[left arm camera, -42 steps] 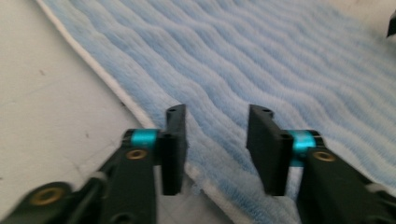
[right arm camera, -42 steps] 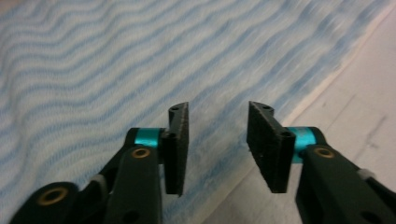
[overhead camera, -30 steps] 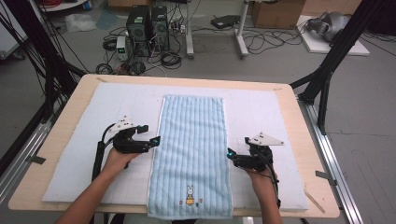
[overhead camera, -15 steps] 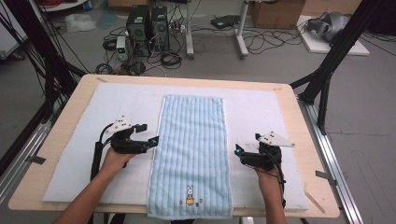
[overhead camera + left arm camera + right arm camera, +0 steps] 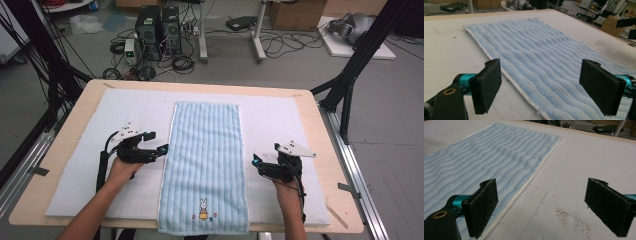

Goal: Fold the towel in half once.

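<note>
Towel (image 5: 205, 165): 1, flat | left hand-held gripper (image 5: 162, 149): agape | right hand-held gripper (image 5: 256, 162): agape

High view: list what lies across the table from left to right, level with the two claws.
Bare white mat → left claw → light blue striped towel → right claw → bare wooden table edge.

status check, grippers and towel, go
Left gripper open at the towel's left edge. Right gripper open, just off its right edge. Towel flat on the white mat, nothing in the way.
</note>
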Tool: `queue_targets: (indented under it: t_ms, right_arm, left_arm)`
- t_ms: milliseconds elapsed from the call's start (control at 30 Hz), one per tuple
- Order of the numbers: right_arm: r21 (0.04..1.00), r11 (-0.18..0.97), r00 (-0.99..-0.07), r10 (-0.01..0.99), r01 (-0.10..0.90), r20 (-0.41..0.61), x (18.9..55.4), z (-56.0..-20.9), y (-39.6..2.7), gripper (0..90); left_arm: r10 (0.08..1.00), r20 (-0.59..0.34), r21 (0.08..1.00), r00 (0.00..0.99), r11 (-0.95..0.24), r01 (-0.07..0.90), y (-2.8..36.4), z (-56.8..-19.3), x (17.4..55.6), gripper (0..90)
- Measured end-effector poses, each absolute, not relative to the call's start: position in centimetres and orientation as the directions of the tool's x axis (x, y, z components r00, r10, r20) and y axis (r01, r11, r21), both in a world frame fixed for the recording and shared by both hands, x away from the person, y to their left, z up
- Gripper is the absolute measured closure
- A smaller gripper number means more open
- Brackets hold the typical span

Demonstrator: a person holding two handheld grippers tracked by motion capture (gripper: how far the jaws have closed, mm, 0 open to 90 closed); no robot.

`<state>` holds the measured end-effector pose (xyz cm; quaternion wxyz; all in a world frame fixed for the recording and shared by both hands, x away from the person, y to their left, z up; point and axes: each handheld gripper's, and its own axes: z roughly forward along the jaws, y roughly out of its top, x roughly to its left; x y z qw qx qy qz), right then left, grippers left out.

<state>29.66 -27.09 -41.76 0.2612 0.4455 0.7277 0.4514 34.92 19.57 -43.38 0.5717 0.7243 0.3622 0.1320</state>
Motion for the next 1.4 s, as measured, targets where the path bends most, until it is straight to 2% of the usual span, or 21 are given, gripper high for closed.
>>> queue_targets:
  t_ms: [233, 500, 667, 867, 967, 1167, 1333, 1400]
  right_arm:
    - [0.879, 0.188, -0.466, 0.884, 0.438, 0.043, 30.0, -42.0, -27.0, 10.8]
    - [0.868, 0.162, -0.463, 0.882, 0.469, 0.086, 30.8, -41.9, -27.1, 10.9]
    - [0.867, 0.156, -0.466, 0.88, 0.473, 0.095, 30.7, -41.6, -27.1, 10.9]
    - [0.865, 0.17, -0.476, 0.875, 0.473, 0.088, 30.7, -41.7, -26.7, 11.3]
    - [0.865, 0.165, -0.478, 0.874, 0.473, 0.094, 30.8, -41.7, -26.8, 14.4]
    - [0.865, 0.158, -0.478, 0.872, 0.477, 0.104, 30.8, -41.7, -26.8, 14.5]
    - [0.858, 0.167, -0.481, 0.87, 0.485, 0.103, 30.9, -41.9, -26.5, 14.8]
    - [0.855, 0.17, -0.482, 0.87, 0.491, 0.103, 31.0, -42.0, -26.4, 15.0]
  left_arm:
    - [0.7, -0.205, 0.918, 0.684, -0.106, 0.383, 20.0, -43.5, 35.1, 18.4]
    - [0.722, -0.228, 0.91, 0.653, -0.081, 0.407, 20.2, -42.9, 35.8, 18.5]
    - [0.73, -0.252, 0.902, 0.635, -0.061, 0.427, 19.7, -41.8, 37.3, 18.8]
    - [0.735, -0.25, 0.884, 0.63, -0.091, 0.458, 18.5, -41.0, 39.7, 21.1]
    - [0.743, -0.256, 0.874, 0.618, -0.095, 0.476, 17.9, -41.2, 40.5, 21.7]
    - [0.783, -0.22, 0.847, 0.582, -0.143, 0.512, 16.8, -42.4, 42.0, 21.8]
    - [0.802, -0.191, 0.809, 0.566, -0.198, 0.554, 15.9, -43.6, 43.0, 26.5]
    - [0.813, -0.187, 0.8, 0.552, -0.2, 0.565, 15.6, -44.1, 43.2, 32.4]
